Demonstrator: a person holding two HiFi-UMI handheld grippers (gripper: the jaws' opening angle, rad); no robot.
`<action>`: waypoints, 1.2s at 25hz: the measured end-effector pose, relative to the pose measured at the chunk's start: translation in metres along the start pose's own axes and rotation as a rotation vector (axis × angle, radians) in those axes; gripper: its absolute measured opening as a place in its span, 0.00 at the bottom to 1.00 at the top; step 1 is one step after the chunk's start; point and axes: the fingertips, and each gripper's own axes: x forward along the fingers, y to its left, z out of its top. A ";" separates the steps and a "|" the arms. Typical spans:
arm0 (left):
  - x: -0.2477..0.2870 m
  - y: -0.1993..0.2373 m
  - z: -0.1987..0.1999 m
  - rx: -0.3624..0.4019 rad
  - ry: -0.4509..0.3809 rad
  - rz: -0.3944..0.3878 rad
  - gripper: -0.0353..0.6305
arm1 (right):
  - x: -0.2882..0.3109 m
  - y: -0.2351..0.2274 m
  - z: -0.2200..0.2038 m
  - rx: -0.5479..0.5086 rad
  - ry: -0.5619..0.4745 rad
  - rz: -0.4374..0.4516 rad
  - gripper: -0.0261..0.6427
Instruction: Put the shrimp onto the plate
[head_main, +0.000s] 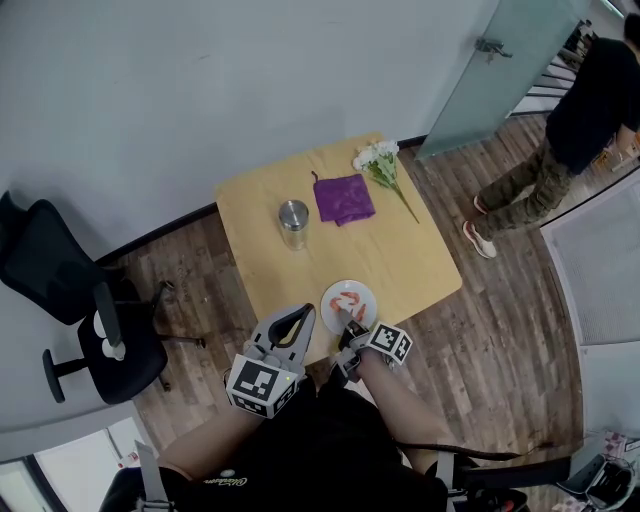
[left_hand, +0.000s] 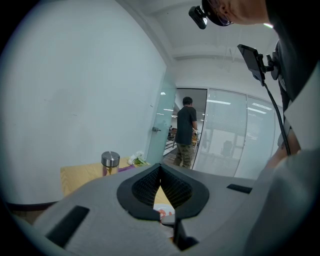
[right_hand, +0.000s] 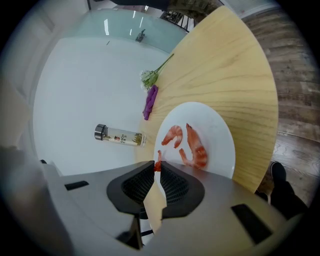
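Left gripper (head_main: 302, 318) is shut on nothing, by the bench (head_main: 260, 200) edge. Right gripper (right_hand: 157, 169) is nearly closed, pinching a shrimp (right_hand: 158, 157) just over the plate (right_hand: 220, 135) (more shrimp (right_hand: 196, 147) lie there). Its long axis runs along the jaws, free end toward the plate. Looks like the placing step; next it needs lowering and letting go.

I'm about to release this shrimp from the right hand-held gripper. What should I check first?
1. Shrimp pinched at the tips of the right hand-held gripper: ok.
2. Tips over the plate, near its rim: ok.
3. Bare room on the plate beside the other shrimp: ok.
4. Left hand-held gripper shut, empty and off the plate: ok.
5. Bottle and purple cloth well away from the plate: ok.
6. Held shrimp low enough to drop without bouncing: cannot tell.
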 end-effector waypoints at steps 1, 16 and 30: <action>0.000 0.000 0.000 -0.001 0.000 -0.001 0.05 | 0.000 0.000 0.000 -0.001 0.004 -0.001 0.09; 0.002 -0.005 0.008 0.007 -0.025 -0.005 0.05 | -0.003 -0.002 -0.006 0.005 0.096 -0.067 0.18; -0.001 -0.018 0.016 0.018 -0.055 -0.029 0.05 | -0.017 0.006 -0.016 0.002 0.153 -0.071 0.27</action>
